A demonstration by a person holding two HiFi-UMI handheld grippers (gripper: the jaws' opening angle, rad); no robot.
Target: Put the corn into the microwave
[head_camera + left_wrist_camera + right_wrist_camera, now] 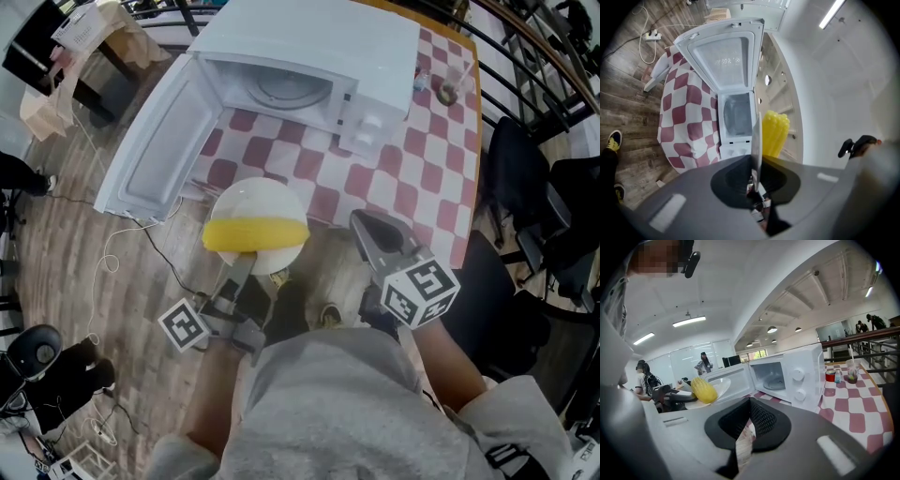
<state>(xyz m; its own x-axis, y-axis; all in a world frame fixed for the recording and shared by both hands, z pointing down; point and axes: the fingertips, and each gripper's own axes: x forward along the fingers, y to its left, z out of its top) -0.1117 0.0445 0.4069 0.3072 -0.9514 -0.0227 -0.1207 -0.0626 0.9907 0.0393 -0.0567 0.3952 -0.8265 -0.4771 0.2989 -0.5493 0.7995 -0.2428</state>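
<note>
Head view, and the corn (255, 233) is not in yet: it lies on a white plate (258, 195) held in the air on the near side of the counter (422, 169), over the wooden floor (122, 272) and short of the microwave (319, 47). The left tongs (246, 264) are clenched on the plate's near rim, and in the left gripper view that rim runs as a thin white edge straight between the jaws, with the cob just past it. The right tongs (367, 225) sit to the right of the plate, jaws pressed together on nothing, well apart from the corn. What's ready: the microwave's door (155, 150) stands wide open at the left and the glass turntable (286, 91) inside looks bare. What's left, by my read: carry the plate to the far side, over the counter's edge, into the cavity, set it down, let go. As for the cob, its long axis runs left to right across the plate, square to the line from plate to microwave, one end to the left and one to the right; which end is the tip I cannot tell. It rests toward the near half of the plate, lying flat.
</note>
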